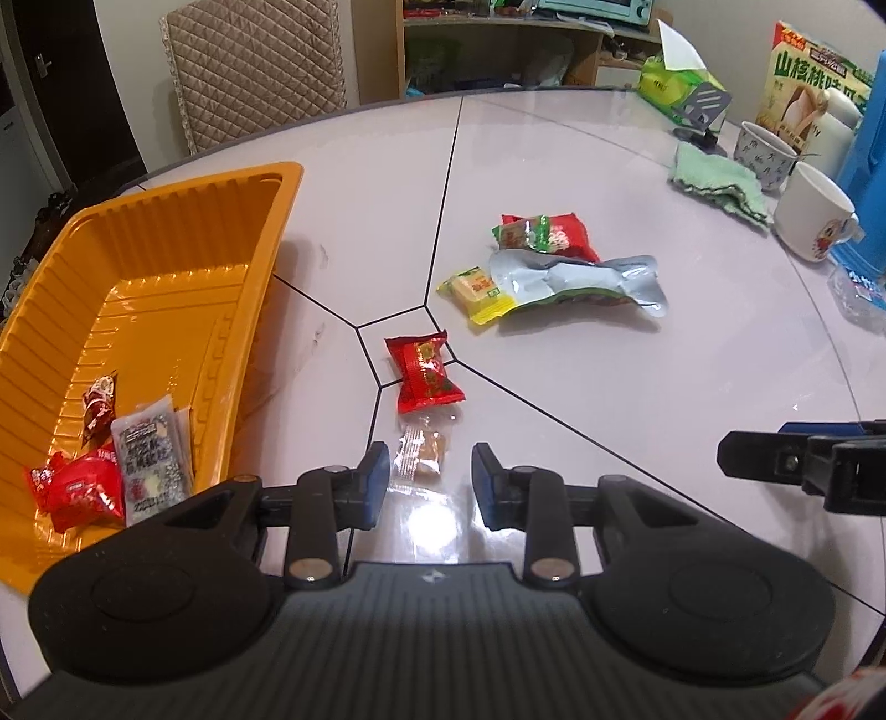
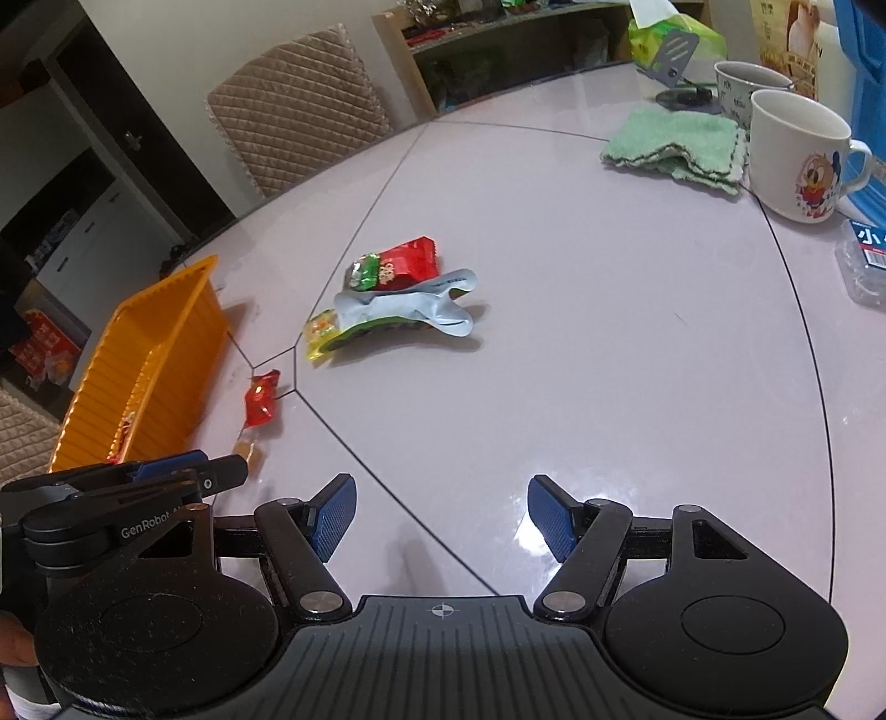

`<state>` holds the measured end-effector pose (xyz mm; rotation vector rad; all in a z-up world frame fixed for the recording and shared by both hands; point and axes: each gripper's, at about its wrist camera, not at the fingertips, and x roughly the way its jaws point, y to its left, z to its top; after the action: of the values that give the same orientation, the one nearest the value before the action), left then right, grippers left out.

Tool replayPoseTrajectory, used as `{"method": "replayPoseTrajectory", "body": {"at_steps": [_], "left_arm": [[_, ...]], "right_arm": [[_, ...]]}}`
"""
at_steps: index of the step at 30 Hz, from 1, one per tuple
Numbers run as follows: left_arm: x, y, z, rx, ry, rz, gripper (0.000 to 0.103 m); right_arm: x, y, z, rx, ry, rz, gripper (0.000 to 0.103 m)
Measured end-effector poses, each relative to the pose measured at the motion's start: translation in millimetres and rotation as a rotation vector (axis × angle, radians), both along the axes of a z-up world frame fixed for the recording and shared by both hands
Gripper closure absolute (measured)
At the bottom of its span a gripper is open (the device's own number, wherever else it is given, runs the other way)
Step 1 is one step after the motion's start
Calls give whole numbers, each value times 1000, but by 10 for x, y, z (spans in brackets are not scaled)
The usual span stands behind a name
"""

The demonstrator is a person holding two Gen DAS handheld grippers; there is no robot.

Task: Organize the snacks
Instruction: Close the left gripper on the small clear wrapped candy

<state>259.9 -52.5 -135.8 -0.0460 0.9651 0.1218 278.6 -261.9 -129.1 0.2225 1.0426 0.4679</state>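
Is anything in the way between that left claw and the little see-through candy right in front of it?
Nothing visible. The left gripper is open, and the clear-wrapped candy lies on the table just ahead, nearer its left finger. The red candy sits beyond it, not in between. The orange tray stands off to the left.

A round, glossy pale-grey table (image 1: 581, 183) with thin dark seam lines fills most of both views, with ceiling light glaring off it at 6 o'clock. At 11 o'clock a chair with a beige quilted fabric cover (image 1: 255, 72) stands against the table's far edge. At 12 o'clock sits an open light-wood shelving unit (image 1: 498, 50), cluttered, against a plain pale wall (image 2: 221, 33). A dark door with a metal handle (image 1: 44, 72) is at 10 o'clock.
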Motion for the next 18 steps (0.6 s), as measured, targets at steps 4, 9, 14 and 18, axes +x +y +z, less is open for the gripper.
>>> {"method": "replayPoseTrajectory", "body": {"at_steps": [4, 9, 14, 18], "left_arm": [[88, 14, -53, 7, 10, -2, 74], [155, 31, -123, 8, 30, 8, 74], [157, 57, -170, -1, 40, 16, 75], [150, 48, -178, -7, 33, 0, 80]], "right_arm": [[68, 15, -35, 0, 8, -5, 34], [119, 22, -58, -3, 15, -9, 34], [142, 18, -78, -8, 21, -13, 34], [153, 24, -94, -10, 24, -14, 34]]}}
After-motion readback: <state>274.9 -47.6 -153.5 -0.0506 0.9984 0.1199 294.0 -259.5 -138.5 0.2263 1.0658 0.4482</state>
